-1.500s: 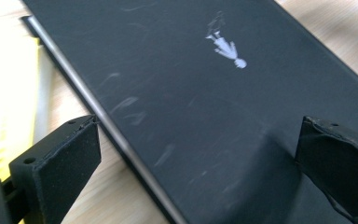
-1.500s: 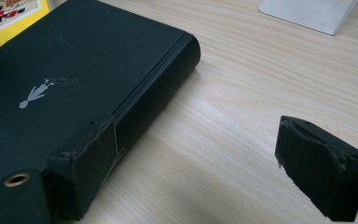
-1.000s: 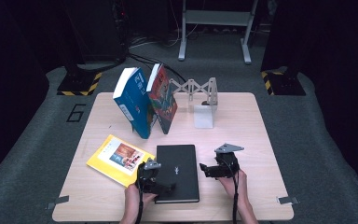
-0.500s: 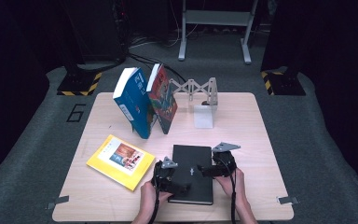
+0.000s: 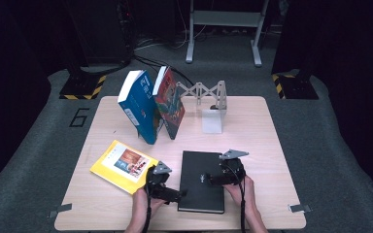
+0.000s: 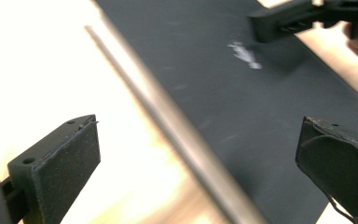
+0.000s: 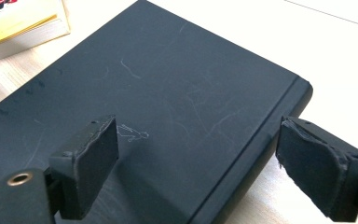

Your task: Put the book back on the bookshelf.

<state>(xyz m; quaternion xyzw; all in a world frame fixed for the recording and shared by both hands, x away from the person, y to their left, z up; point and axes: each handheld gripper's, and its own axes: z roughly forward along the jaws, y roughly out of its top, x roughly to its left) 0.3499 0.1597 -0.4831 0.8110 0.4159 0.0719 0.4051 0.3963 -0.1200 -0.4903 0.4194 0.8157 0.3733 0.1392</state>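
Note:
A black hardcover book (image 5: pixel 201 194) lies flat near the table's front edge. My left gripper (image 5: pixel 179 194) is at its left edge, jaws pointing right. In the left gripper view this gripper (image 6: pixel 198 172) is open wide, and the book's page edge (image 6: pixel 186 140) runs between the jaws. My right gripper (image 5: pixel 210 179) hovers over the right part of the cover, pointing left. In the right gripper view it (image 7: pixel 205 170) is open, with one jaw above the black cover (image 7: pixel 168 93) and the other beyond the book's edge. Neither gripper's pads press on the book.
A yellow book (image 5: pixel 124 165) lies flat to the left of the black one. A blue book (image 5: pixel 138 109) and a red book (image 5: pixel 171 104) lean together at the back, beside a white folding rack (image 5: pixel 209 92) and a white block (image 5: pixel 211 121). The wooden table (image 5: pixel 272 145) has bare room on the right.
The black book has slid a little to the right. My left gripper went right with it, then drew back slightly to the left. The right gripper stayed put.

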